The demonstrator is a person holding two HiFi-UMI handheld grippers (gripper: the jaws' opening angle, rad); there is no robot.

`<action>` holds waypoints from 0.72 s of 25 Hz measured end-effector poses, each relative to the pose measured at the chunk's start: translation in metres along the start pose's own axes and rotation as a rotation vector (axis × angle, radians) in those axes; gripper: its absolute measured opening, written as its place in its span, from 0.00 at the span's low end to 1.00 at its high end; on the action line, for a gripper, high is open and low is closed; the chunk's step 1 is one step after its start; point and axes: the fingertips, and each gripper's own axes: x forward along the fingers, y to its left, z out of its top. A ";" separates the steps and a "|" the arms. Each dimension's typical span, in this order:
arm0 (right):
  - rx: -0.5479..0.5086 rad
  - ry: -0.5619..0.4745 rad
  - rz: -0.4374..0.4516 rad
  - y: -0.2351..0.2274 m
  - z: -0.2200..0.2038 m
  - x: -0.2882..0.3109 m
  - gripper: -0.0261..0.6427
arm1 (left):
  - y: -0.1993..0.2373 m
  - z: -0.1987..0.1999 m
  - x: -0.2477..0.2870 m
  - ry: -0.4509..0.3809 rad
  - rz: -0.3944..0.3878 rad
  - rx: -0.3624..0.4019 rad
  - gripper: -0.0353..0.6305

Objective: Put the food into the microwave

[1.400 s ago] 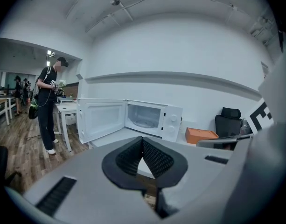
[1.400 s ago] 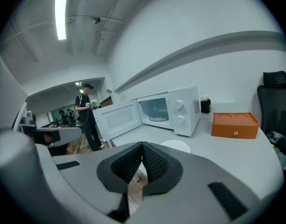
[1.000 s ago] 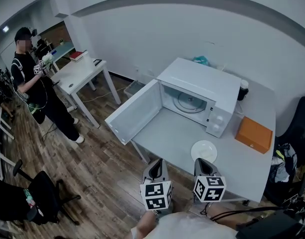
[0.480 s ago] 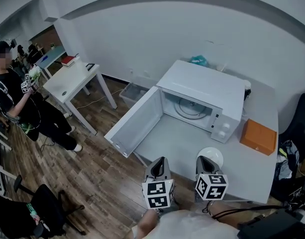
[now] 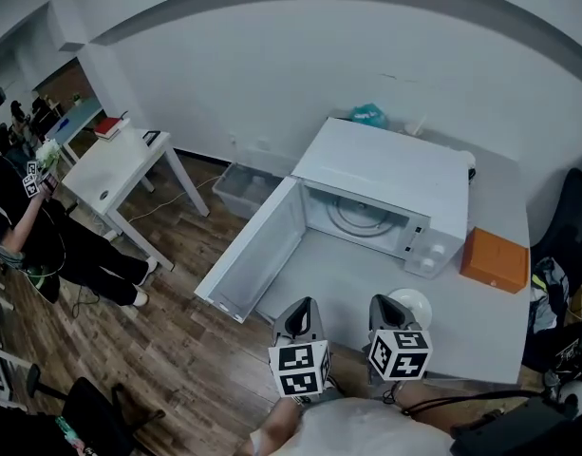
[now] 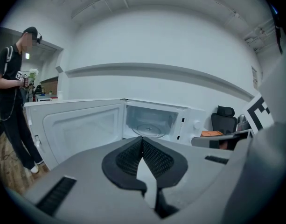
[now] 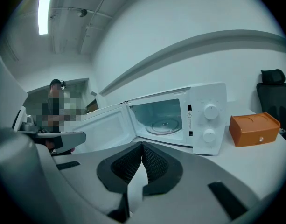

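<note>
The microwave [image 5: 385, 174] is seen on the table [image 5: 347, 264] with its door [image 5: 253, 255] swung wide, the white plate [image 5: 416, 304] is set just in front of it, and the left tongs [image 5: 299, 313] and right tongs [image 5: 386, 310] are held before it, both pressed closed with nothing in them.

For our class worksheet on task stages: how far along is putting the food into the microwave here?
Done: the microwave has its door swung open, and the turntable is bare. In hand: nothing, since the left gripper and right gripper are both shut and empty. Left: the white plate sits on the table in front of the microwave and has yet to be picked up and set inside.
</note>
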 end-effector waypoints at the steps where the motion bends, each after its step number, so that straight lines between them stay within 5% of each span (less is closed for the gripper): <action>1: 0.002 -0.002 -0.006 -0.001 0.001 0.002 0.06 | 0.001 0.000 0.004 0.002 -0.006 -0.001 0.06; 18: 0.010 -0.037 0.001 -0.024 0.020 0.009 0.06 | -0.040 0.003 0.040 0.034 -0.088 0.026 0.06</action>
